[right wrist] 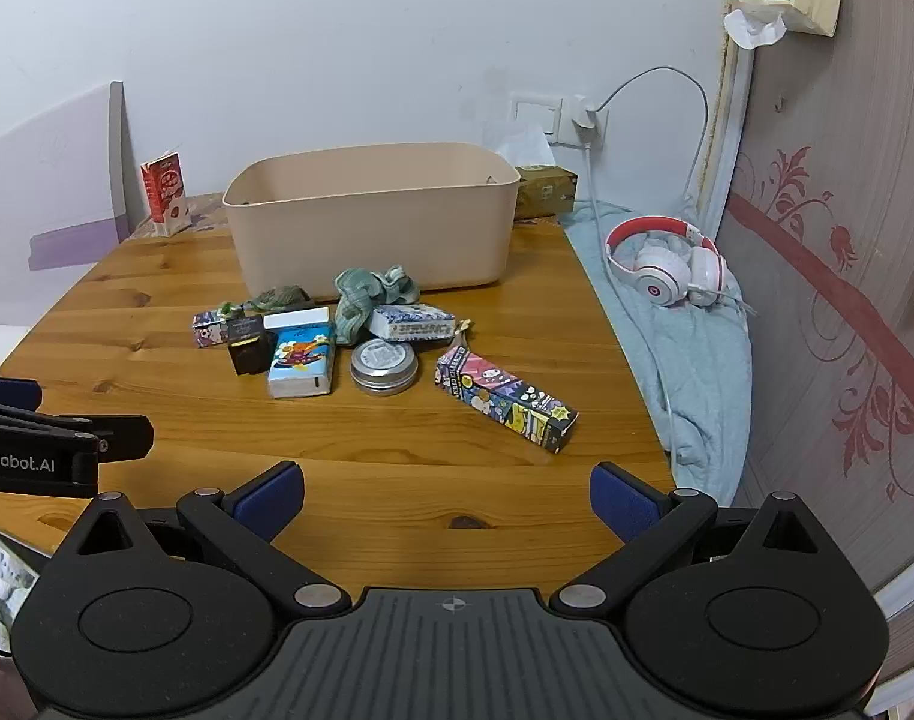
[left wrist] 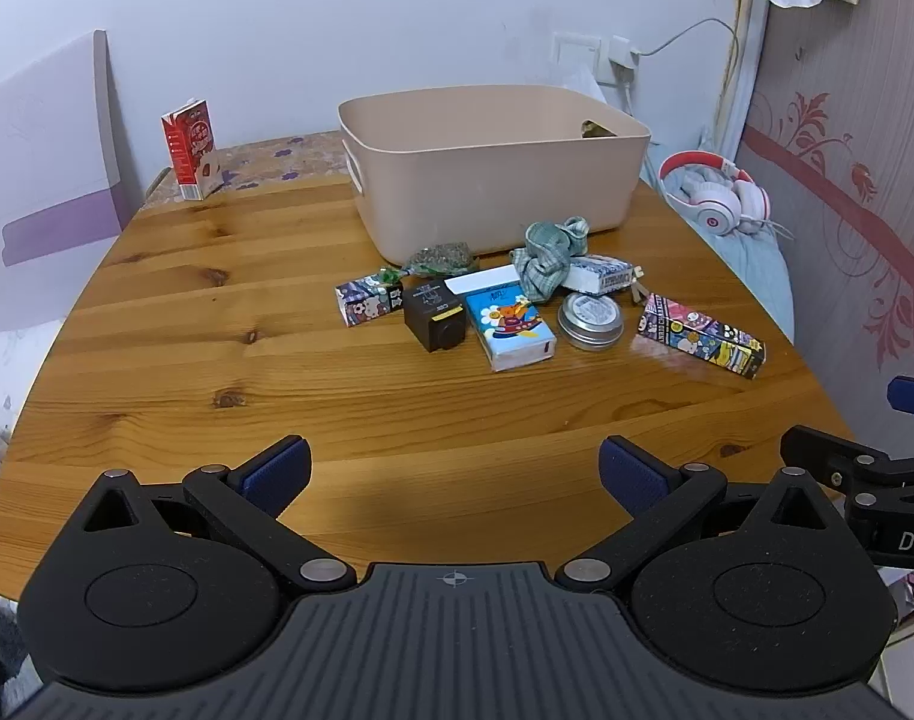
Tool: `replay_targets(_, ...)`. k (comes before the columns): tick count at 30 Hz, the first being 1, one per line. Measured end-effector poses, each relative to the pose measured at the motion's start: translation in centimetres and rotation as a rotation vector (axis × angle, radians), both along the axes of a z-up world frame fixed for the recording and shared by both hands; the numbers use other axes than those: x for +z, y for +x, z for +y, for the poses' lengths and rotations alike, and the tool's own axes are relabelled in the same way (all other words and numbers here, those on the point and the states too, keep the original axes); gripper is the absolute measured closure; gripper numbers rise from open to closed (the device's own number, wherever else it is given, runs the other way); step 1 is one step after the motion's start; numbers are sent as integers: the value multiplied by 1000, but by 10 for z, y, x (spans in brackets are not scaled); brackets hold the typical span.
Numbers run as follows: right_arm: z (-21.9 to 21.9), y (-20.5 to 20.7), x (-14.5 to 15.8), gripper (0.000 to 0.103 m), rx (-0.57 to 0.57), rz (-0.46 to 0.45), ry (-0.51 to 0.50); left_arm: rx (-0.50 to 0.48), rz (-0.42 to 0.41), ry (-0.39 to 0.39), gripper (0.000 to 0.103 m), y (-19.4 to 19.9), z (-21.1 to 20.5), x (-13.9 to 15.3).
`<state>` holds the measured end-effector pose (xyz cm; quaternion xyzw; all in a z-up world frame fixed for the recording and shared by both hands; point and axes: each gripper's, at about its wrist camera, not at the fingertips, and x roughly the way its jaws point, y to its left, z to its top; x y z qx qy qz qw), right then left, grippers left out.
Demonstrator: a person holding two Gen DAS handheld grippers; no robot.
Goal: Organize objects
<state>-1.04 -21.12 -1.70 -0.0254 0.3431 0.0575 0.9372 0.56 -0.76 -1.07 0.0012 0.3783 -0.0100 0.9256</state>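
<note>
A beige bin [left wrist: 493,180] [right wrist: 373,228] stands at the back of the wooden table [left wrist: 277,360]. In front of it lie small items: a blue tissue pack [left wrist: 510,330] [right wrist: 301,369], a black box [left wrist: 434,318] [right wrist: 250,348], a round tin [left wrist: 590,320] [right wrist: 384,366], a long cartoon box [left wrist: 701,343] [right wrist: 508,399], a small cartoon box [left wrist: 368,301], a green cloth [left wrist: 547,258] [right wrist: 370,294] and a blue-white box [left wrist: 598,275] [right wrist: 412,323]. My left gripper [left wrist: 454,471] and right gripper [right wrist: 448,498] are both open and empty, well short of the items.
A red carton [left wrist: 190,147] [right wrist: 166,195] stands at the table's back left. White-red headphones [left wrist: 718,195] [right wrist: 667,267] lie on a blue blanket right of the table. A panel leans against the wall at left. A tissue box [right wrist: 544,189] sits behind the bin.
</note>
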Motion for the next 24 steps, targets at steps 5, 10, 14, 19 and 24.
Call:
replay_targets(5, 0, 1, 1, 0, -1, 4, 0, -3, 1, -1, 0, 0, 0, 0)
replay_targets(10, 0, 1, 0, 0, -2, 6, -3, -2, 0, 1, 0, 1, 1, 0)
replay_targets(14, 0, 2, 1, 0, -6, 11, -5, -2, 4, 1, 0, 2, 1, -1)
replay_targets(19, 1, 4, 1, 0, -12, 16, -10, -2, 3, 1, 0, 2, 1, -1)
replay_targets(24, 1, 6, 1, 0, -14, 18, -17, -3, 8, 0, 0, 3, 0, -2)
